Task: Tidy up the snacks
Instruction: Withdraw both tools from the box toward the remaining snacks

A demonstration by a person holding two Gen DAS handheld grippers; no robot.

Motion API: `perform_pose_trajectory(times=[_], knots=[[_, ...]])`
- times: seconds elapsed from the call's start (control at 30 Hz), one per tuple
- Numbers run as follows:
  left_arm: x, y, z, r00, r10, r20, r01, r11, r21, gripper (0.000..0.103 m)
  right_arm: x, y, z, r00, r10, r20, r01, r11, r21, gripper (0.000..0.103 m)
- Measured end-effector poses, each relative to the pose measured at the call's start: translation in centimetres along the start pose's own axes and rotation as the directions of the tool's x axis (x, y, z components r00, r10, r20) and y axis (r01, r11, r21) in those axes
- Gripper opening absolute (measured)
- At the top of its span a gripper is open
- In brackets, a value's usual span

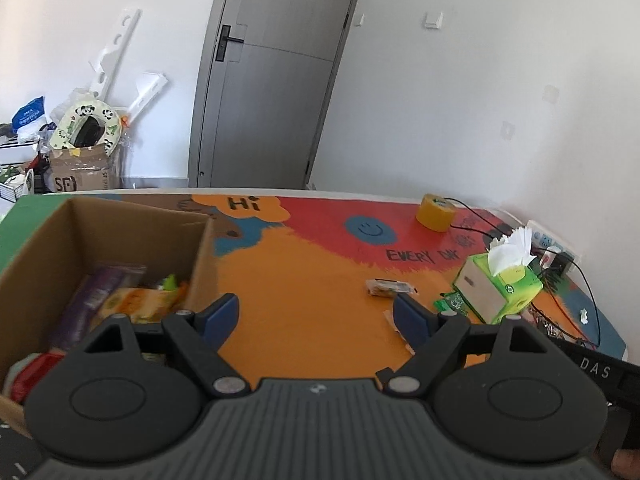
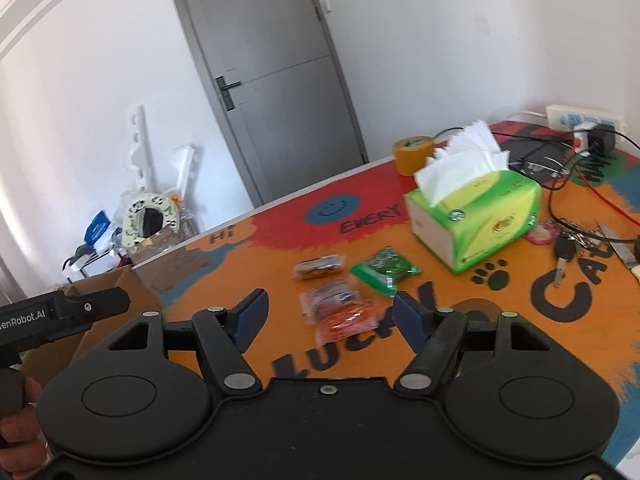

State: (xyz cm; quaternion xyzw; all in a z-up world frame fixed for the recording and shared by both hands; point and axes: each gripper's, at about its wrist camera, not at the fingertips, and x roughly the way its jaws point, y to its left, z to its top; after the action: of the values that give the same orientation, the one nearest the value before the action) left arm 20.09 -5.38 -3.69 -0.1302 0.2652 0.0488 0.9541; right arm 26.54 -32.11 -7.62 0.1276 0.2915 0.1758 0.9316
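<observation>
Above the table (image 1: pixel 304 320), both tools wide, empty.

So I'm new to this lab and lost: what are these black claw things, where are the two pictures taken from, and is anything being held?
Each claw is a hand-held two-finger gripper with a camera looking along its fingers. One picture comes from the left gripper, the other from the right gripper. Both are open and hold nothing. On the colourful table mat stand a cardboard box with snacks inside, a green tissue box, a yellow tape roll and keys. Three loose snack packets remain: orange, green and a small brown one.
</observation>
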Motion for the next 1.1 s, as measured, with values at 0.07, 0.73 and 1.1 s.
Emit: perform_pose_trajectory(times=[0.07,0.73,1.1], knots=[[0.8,-0.8,0.0,1.0,-0.007,-0.007,0.007,1.0,0.009,0.083,0.5,-0.8,0.0,1.0,-0.003,-0.005,0.003,1.0,0.012,0.069],[7.2,-2.2,-0.7,0.994,0.018,-0.11,-0.015,0.999,0.032,0.083,7.2,-2.0,-0.7,0.992,0.005,-0.125,-0.004,1.0,0.01,0.085],[9.2,-1.4,-1.0,0.989,0.028,-0.145,-0.028,1.0,0.006,0.083,9.7,-0.2,-1.3,0.985,0.004,-0.17,-0.016,0.997,-0.073,0.084]])
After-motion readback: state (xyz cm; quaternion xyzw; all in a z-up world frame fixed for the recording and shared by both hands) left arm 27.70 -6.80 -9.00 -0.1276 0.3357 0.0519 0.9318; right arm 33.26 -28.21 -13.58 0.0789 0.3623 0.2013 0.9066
